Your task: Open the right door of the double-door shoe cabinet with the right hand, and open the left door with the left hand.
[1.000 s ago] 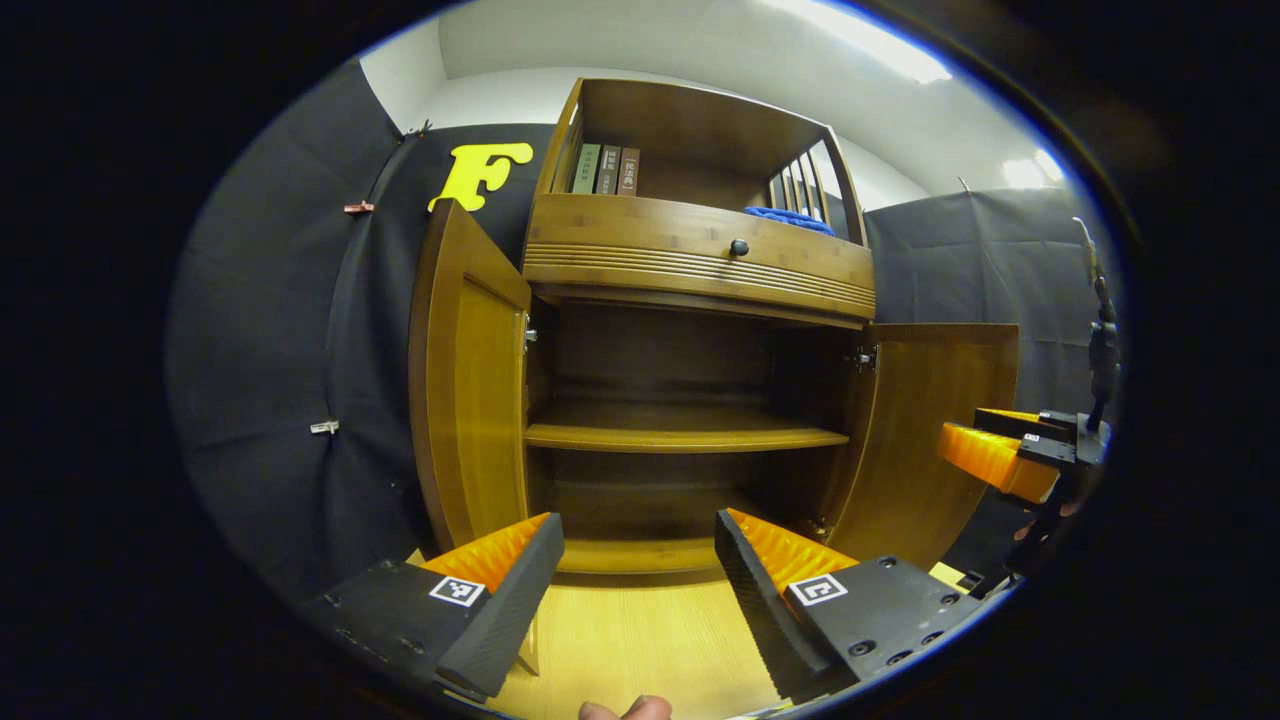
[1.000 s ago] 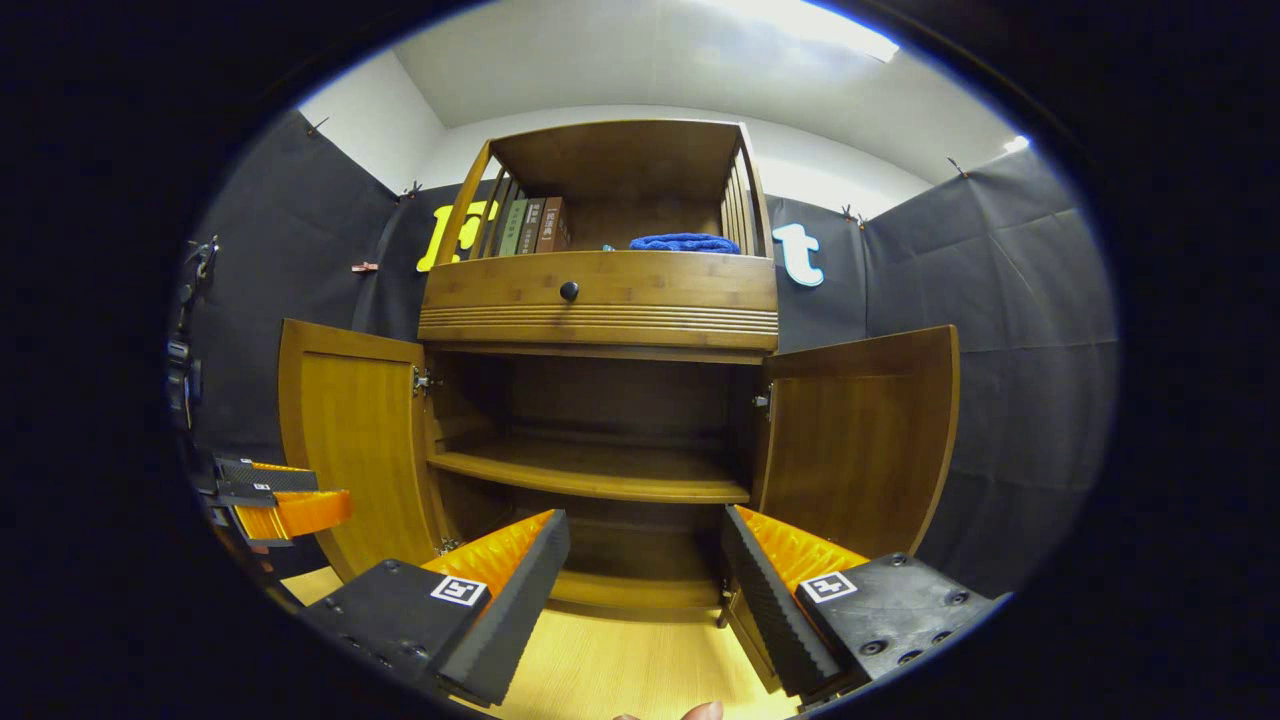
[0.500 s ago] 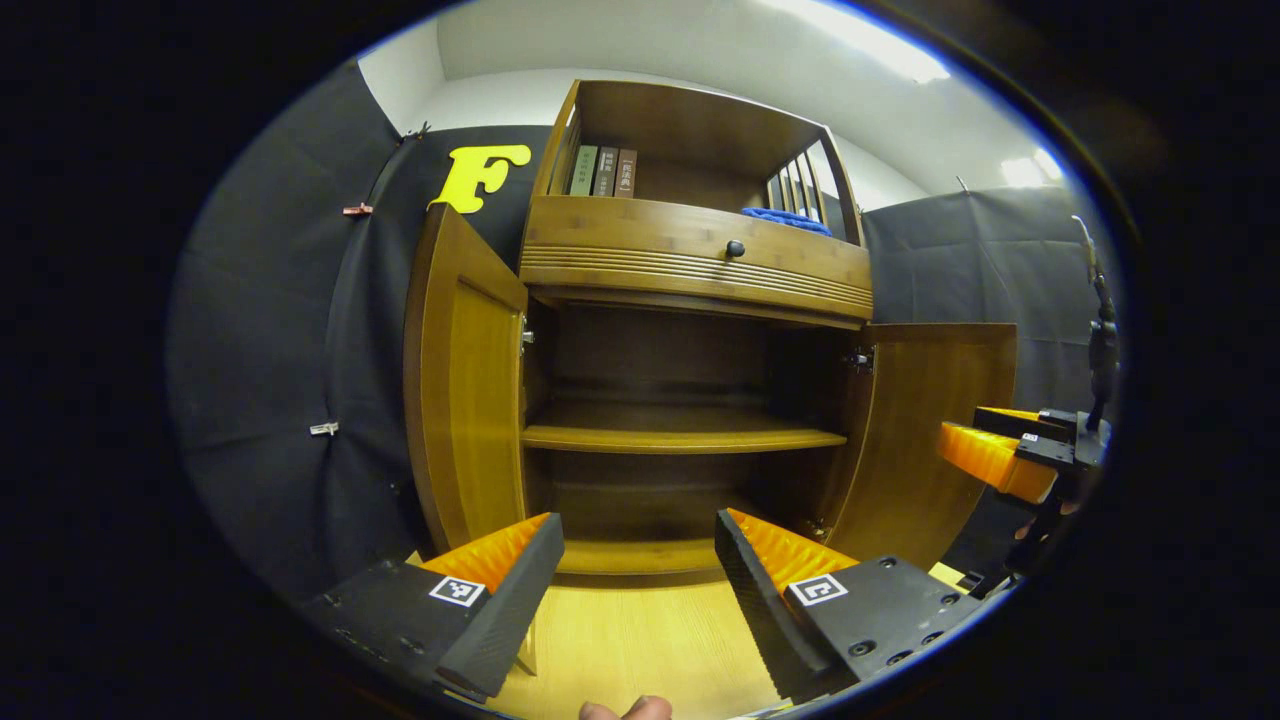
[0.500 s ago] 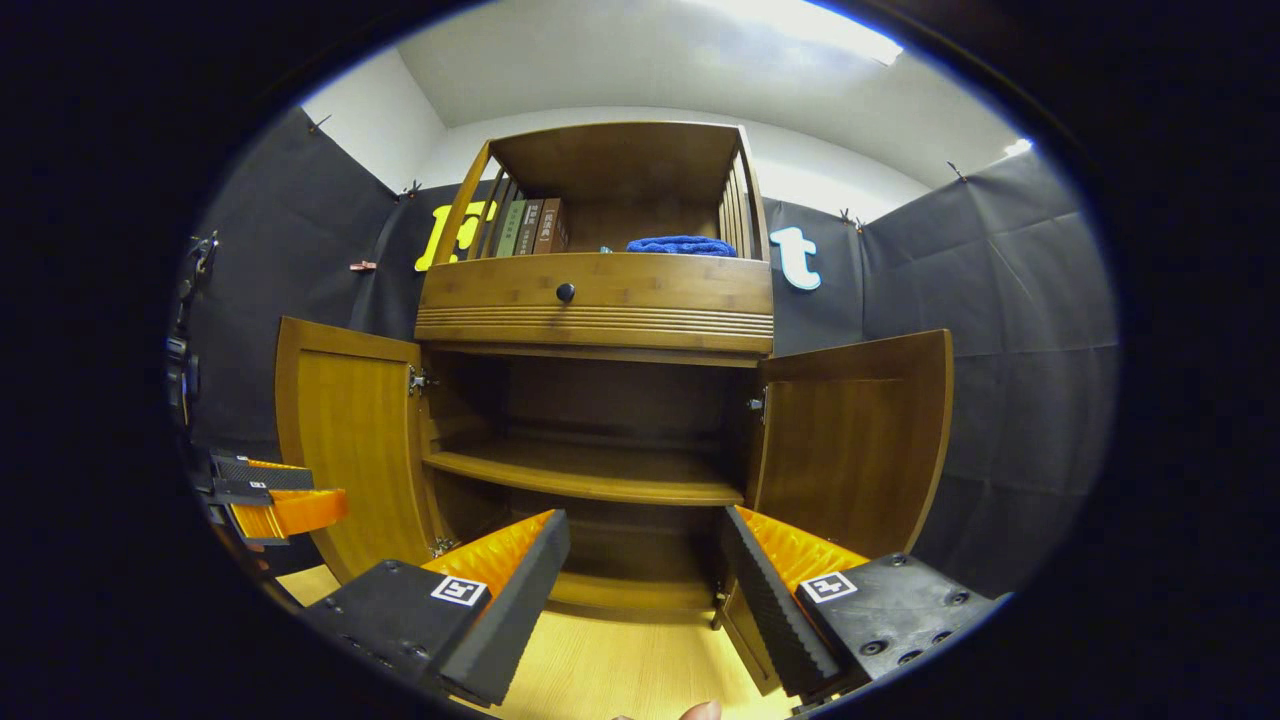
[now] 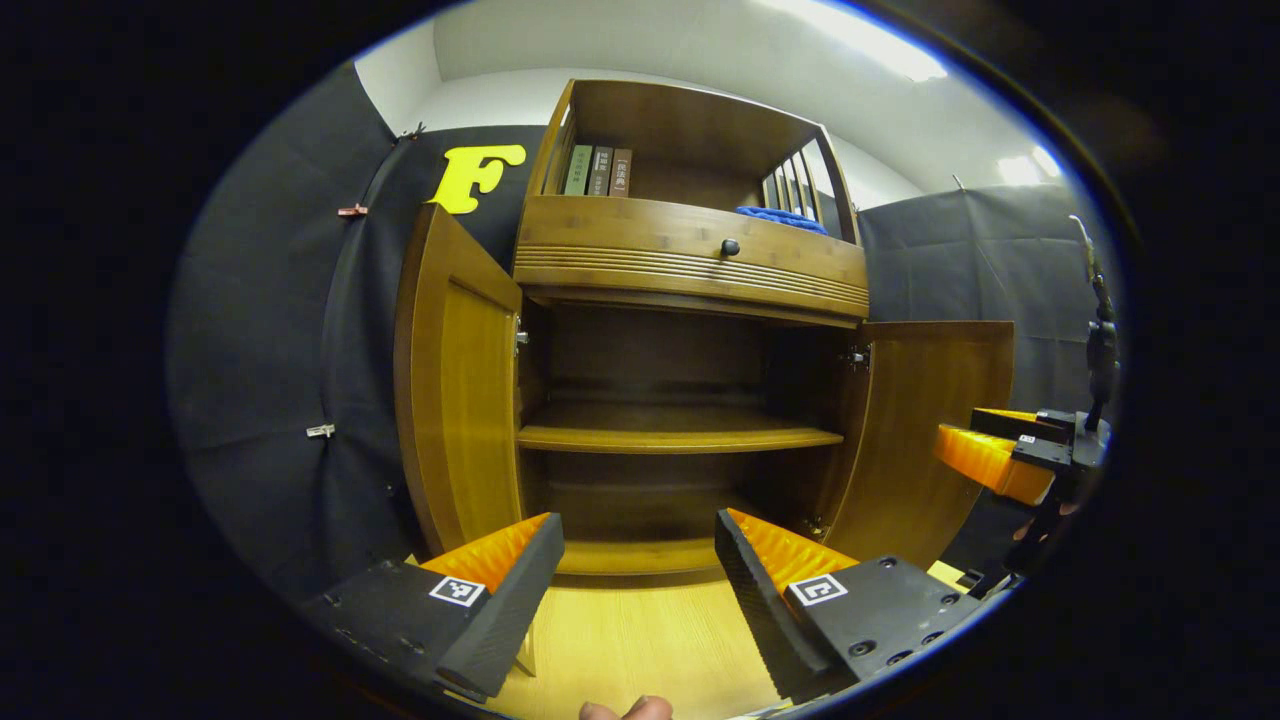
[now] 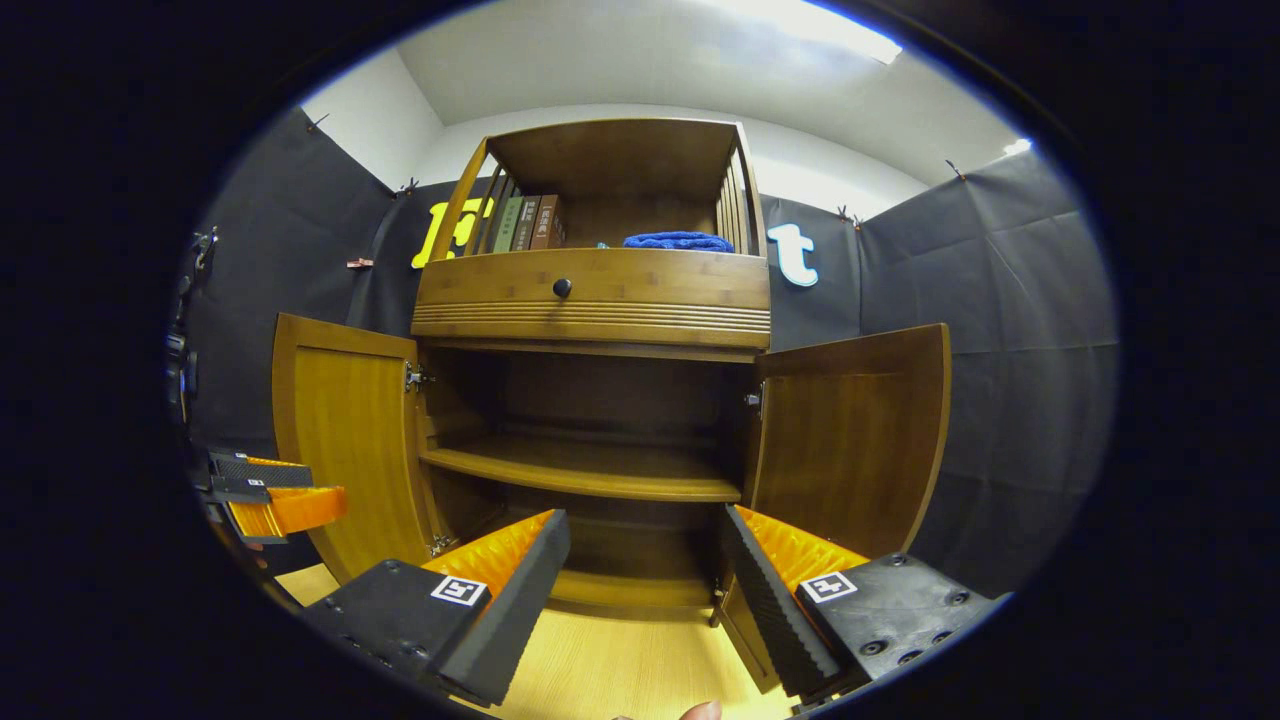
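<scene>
In the left gripper view, the left tool [image 5: 640,570] hangs with its fingers spread apart and nothing between them, low in front of the shoe cabinet [image 5: 690,262] and apart from it. The left door [image 5: 455,385] stands swung wide just above the tool's left finger; the right door [image 5: 925,425] is swung out too, and the right tool [image 5: 995,455] shows near its outer edge, its fingers hard to judge from here. The cabinet is warm brown wood with a dark interior, one shelf [image 5: 675,437] across it, and a drawer with a black knob [image 5: 730,247] above. In the right gripper view, the right tool [image 6: 645,575] is likewise spread and holding nothing, centred below the cabinet [image 6: 595,295]. Both doors, left [image 6: 350,440] and right [image 6: 850,435], stand open. The left tool [image 6: 275,495] sits beside the left door's outer edge. Books [image 6: 525,222] and a blue cloth [image 6: 678,241] rest on top.
</scene>
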Tool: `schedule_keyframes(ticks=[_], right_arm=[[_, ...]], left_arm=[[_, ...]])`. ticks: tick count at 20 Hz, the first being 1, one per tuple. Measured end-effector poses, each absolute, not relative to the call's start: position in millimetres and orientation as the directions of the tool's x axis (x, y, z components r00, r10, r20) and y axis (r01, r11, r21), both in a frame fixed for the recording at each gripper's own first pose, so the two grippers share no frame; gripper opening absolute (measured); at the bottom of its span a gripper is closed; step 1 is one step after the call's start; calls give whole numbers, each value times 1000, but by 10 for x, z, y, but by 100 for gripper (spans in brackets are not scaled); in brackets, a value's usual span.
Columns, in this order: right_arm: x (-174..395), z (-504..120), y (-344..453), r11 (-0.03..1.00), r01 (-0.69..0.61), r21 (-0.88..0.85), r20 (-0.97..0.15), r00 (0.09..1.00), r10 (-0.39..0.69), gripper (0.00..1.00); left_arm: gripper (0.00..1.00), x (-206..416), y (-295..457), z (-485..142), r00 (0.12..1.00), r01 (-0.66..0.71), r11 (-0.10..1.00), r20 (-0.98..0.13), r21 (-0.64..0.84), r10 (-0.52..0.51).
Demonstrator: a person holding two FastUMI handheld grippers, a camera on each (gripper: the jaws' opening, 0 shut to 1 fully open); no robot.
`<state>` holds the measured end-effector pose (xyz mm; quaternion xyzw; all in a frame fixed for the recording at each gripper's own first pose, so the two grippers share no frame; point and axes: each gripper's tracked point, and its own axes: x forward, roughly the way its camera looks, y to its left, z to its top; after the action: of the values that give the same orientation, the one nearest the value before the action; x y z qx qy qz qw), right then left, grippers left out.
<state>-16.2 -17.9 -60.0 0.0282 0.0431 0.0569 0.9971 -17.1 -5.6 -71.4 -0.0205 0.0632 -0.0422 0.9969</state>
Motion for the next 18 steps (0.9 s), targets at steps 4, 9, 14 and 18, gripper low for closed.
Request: schedule_keyframes(ticks=[4, 9, 14, 18], right_arm=[[-173, -587, -168, 992, -111, 54, -78, 990, 115, 98], [-166, -591, -146, 992, -113, 57, -80, 990, 117, 98], [-154, -589, -137, 992, -113, 53, -79, 990, 117, 96], [-154, -603, -157, 993, -110, 53, -80, 990, 114, 98]], left_arm=[[94, -171, -36, -722, 988, 80, 996, -126, -50, -86], [95, -165, -22, -725, 989, 78, 996, -125, -53, -84], [95, -159, -30, -724, 988, 84, 995, -127, -53, -90], [95, -149, -56, -708, 988, 91, 995, -123, -49, -97]])
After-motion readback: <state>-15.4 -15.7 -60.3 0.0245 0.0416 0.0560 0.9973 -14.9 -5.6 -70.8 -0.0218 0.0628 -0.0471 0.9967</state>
